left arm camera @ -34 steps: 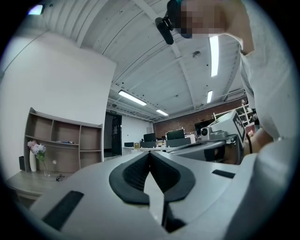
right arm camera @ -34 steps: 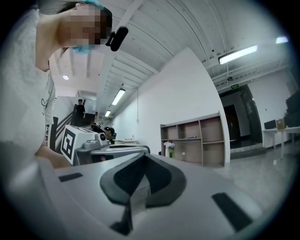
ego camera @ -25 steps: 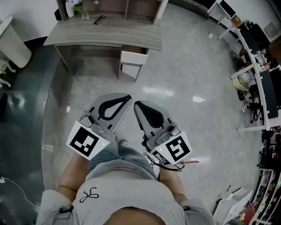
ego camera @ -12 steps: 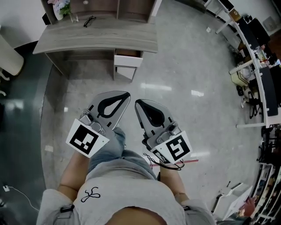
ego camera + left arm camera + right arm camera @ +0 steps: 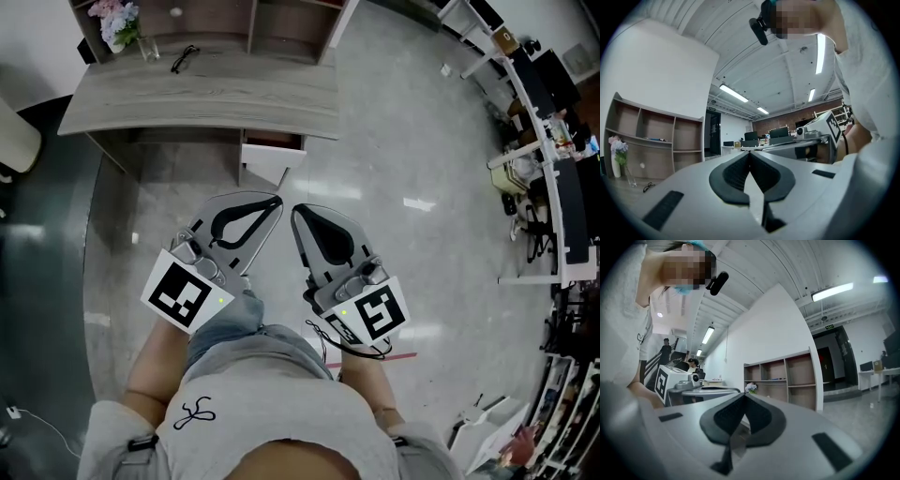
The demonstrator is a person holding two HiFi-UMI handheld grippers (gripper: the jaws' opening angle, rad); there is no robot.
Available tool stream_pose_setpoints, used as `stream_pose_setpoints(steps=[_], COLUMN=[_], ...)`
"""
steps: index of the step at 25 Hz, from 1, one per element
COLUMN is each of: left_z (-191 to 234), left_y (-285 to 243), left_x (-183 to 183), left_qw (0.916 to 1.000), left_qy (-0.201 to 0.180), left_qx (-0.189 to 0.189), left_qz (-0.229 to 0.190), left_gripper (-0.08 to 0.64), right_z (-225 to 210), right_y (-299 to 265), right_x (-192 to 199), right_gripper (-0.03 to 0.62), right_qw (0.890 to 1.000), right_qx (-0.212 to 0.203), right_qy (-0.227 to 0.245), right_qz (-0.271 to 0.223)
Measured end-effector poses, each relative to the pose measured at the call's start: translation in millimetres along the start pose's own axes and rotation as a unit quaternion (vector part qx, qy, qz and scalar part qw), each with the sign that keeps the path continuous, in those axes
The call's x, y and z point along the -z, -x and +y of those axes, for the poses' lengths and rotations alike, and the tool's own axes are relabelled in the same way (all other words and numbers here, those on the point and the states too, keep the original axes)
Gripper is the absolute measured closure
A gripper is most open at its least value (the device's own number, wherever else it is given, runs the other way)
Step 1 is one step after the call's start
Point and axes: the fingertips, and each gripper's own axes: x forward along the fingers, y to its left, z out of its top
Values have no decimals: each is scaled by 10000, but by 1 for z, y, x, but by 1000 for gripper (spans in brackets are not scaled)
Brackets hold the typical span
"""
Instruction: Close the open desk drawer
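Note:
A grey wooden desk [image 5: 197, 92] stands across the top of the head view. Its white-fronted drawer [image 5: 265, 160] is pulled out under the right end, showing a brown inside. My left gripper [image 5: 273, 201] and right gripper [image 5: 297, 213] are held side by side over the floor, a short way in front of the drawer and not touching it. Both are shut with nothing in them. In the left gripper view the left gripper [image 5: 750, 153] has its dark pads pressed together, and the right gripper [image 5: 743, 395] looks the same in its own view.
Open brown shelves [image 5: 246, 21] stand behind the desk. A vase of flowers [image 5: 118, 25] and a pair of glasses [image 5: 184, 58] lie on the desktop. Office desks with clutter [image 5: 553, 159] line the right side. Glossy grey floor [image 5: 412, 234] lies between.
The desk and drawer have slid left and lower in the head view, closer to the grippers. Both grippers stay shut, held in about the same place.

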Motion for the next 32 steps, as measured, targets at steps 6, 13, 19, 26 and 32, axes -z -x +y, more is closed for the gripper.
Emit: stream_pose_setpoints(steps=[6, 13, 19, 26, 32], left_z=[29, 45, 61, 90, 113], left_y=[-10, -19, -27, -46, -64], left_x=[9, 25, 36, 55, 82], left_qw=[9999, 9996, 9998, 9999, 10000], left_qy=[-47, -223, -154, -128, 63], left_qx=[81, 84, -8, -8, 13], left_qz=[39, 146, 140, 55, -14], left_gripper=[549, 549, 549, 549, 549], right_z=[-17, -35, -59, -84, -103], right_y=[-29, -46, -55, -88, -119], right_x=[2, 18, 33, 73, 107], right_gripper=[584, 584, 584, 584, 584], right_qw=[9999, 9998, 9996, 9995, 9992], right_qx=[80, 133, 225, 72, -103], right_qy=[-29, -108, -157, -80, -96], right_qz=[-87, 36, 88, 291, 375])
